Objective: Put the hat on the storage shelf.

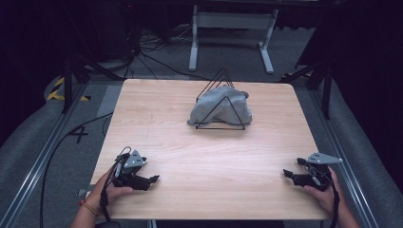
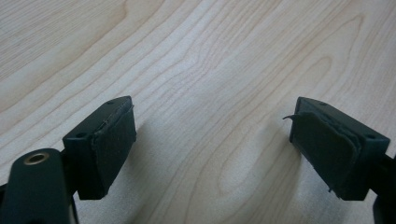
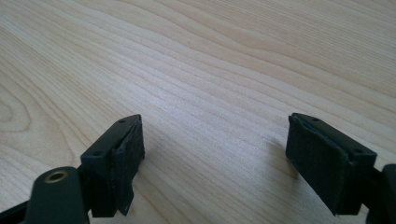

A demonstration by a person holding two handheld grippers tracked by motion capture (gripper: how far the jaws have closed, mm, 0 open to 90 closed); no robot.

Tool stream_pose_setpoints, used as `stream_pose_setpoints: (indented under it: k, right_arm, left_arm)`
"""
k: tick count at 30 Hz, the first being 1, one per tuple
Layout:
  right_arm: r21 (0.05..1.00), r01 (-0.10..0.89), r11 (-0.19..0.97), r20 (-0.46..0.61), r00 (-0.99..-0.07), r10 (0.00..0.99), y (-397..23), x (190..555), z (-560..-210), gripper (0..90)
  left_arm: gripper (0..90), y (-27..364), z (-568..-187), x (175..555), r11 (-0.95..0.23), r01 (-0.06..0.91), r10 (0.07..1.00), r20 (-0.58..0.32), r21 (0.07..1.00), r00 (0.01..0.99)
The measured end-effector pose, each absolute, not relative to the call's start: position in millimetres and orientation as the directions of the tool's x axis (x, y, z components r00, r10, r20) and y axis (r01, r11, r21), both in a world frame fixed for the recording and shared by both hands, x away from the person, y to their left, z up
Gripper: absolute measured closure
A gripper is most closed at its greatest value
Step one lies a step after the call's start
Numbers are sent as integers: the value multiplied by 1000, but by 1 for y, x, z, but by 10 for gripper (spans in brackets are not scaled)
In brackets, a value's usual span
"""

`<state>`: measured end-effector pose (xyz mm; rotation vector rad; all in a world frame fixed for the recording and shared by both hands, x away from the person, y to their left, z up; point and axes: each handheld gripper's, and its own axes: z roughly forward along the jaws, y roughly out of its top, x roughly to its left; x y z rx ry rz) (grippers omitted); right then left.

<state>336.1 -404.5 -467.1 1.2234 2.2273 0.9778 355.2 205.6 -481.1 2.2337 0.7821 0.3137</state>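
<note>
Two open claws, left [image 1: 151, 181] and right [image 1: 288, 175]; one grey cloth [image 1: 219, 105].

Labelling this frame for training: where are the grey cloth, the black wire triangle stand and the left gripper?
grey cloth [image 1: 214, 107]: high view, middle of the heap.
black wire triangle stand [image 1: 221, 128]: high view, its front bottom bar.
left gripper [image 1: 153, 180]: high view, between its fingertips.

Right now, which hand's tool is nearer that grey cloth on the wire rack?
Hard to call; roughly equal. The left tool sits near-left of the grey cloth; the right tool sits near-right.
</note>
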Motion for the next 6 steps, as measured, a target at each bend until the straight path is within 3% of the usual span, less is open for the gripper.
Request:
stream_pose_setpoints:
  k: [6]
  right_arm:
    - [745,557,367,-25,-527,850,-405,336,-467,194]
  left_arm:
    - [148,206,-481,355,-545,439,620,-9,715,784]
